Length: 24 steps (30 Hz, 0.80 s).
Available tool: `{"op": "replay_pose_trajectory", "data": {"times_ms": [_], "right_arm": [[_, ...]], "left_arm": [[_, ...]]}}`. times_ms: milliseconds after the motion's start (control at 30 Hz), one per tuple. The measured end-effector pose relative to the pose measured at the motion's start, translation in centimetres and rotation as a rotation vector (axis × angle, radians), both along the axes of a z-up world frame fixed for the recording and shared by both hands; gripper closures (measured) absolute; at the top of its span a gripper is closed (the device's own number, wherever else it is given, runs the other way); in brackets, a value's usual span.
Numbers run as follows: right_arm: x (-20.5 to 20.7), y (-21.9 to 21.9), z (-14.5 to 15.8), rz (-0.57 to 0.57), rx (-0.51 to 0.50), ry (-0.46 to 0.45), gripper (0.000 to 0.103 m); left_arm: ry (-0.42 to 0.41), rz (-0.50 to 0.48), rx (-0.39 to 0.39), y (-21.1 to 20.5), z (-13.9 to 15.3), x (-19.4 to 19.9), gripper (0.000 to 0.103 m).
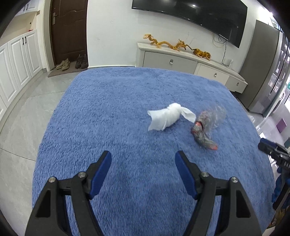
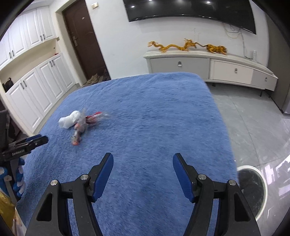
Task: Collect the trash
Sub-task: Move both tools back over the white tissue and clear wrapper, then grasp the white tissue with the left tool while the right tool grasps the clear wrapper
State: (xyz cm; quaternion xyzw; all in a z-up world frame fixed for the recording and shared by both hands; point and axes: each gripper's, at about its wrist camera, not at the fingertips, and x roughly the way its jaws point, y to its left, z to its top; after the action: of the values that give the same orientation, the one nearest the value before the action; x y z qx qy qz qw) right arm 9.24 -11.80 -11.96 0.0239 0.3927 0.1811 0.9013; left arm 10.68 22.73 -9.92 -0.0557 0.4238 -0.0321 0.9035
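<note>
A home living room: a wall television (image 1: 192, 16) above a low cabinet (image 1: 190, 63) with golden dragon figures (image 1: 177, 44), shoes (image 1: 72, 62) by the front door (image 1: 68, 30), and white cupboards (image 2: 41, 85).

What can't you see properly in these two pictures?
- Wrapper: blurred in both views, its print unreadable.
- Bin: right wrist view only, cut off by the gripper's arm and the picture's rim; its contents are too dark.
- Tissue: partly hidden behind the wrapper in the right wrist view.
- Shoes: too small for detail.
</note>
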Motion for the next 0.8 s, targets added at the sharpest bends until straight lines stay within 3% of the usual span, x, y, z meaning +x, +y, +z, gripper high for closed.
{"op": "replay_pose_trajectory", "data": {"times_ms": [267,400,700,767,800], "right_arm": [[2.4,5.2,0.6,0.124,0.002,-0.025,0.037],[4.3,6.9,1.2,0.151,0.058,-0.032,0.037],[8.4,10.1,0.0,0.158,0.125,0.024,0.037],[9.1,10.7,-1.1,0.166,0.144,0.064,0.046],[9.4,10.8,-1.7,0.169,0.153,0.082,0.062]], "left_arm": [[-0.03,-0.044,0.011,-0.7,1.2,3.7,0.032],[-0.017,-0.078,-0.028,-1.2,1.4,6.0,0.032],[0.018,-0.122,0.011,-2.2,-0.9,9.1,0.032],[0.031,-0.127,-0.001,-2.1,-1.6,9.3,0.033],[0.034,-0.129,-0.002,-2.1,-1.9,9.3,0.04]]}}
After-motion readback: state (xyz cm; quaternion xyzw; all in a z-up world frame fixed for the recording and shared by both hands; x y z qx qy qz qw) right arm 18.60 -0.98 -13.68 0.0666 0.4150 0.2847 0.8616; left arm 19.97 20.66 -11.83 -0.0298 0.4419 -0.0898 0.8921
